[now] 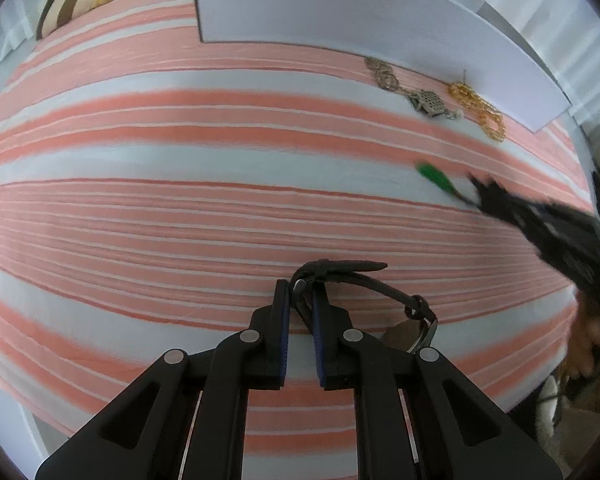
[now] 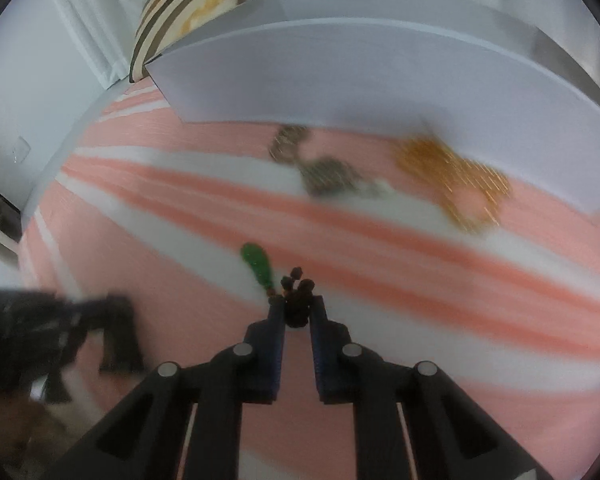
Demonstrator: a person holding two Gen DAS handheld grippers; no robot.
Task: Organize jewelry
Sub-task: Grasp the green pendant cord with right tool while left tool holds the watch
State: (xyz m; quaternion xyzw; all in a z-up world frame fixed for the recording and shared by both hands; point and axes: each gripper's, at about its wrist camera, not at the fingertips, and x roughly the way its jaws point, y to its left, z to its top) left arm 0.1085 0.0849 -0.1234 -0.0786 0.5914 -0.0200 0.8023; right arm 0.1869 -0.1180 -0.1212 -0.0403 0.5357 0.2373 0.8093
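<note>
Left gripper (image 1: 302, 292): fingers (image 1: 281, 304) drawn narrow and clamped on the buckle end of a black-strapped wristwatch (image 1: 380, 280). The strap loops out from the fingertips to their right, and the watch case (image 1: 424, 332) sits just beside the outer side of the right finger, low against the striped bed cover (image 1: 140, 200).

Right gripper (image 2: 296, 304): no earlier picture is given, so only the present stance is stated. Its fingers (image 2: 277, 320) stand narrow, pinching a small dark beaded piece (image 2: 298, 296) that projects a little beyond the fingertips. A green drop pendant (image 2: 258, 262) extends from that piece, ahead of and to the left of the fingertips, lying on a white stripe of the cover.

Items ahead of the right fingers, well apart from them:
- A silver-toned chain with a rectangular plate (image 2: 324, 174), straight ahead; blurred.
- A gold-coloured chain (image 2: 456, 182), ahead and to the right, its far end near the edge of a white flat box (image 2: 340, 80).

Beyond the box, far ahead and to the left, lies a brown-and-cream striped cushion (image 2: 188, 8).

In the right wrist view the left gripper appears as a dark blur well to the left of the fingers.
</note>
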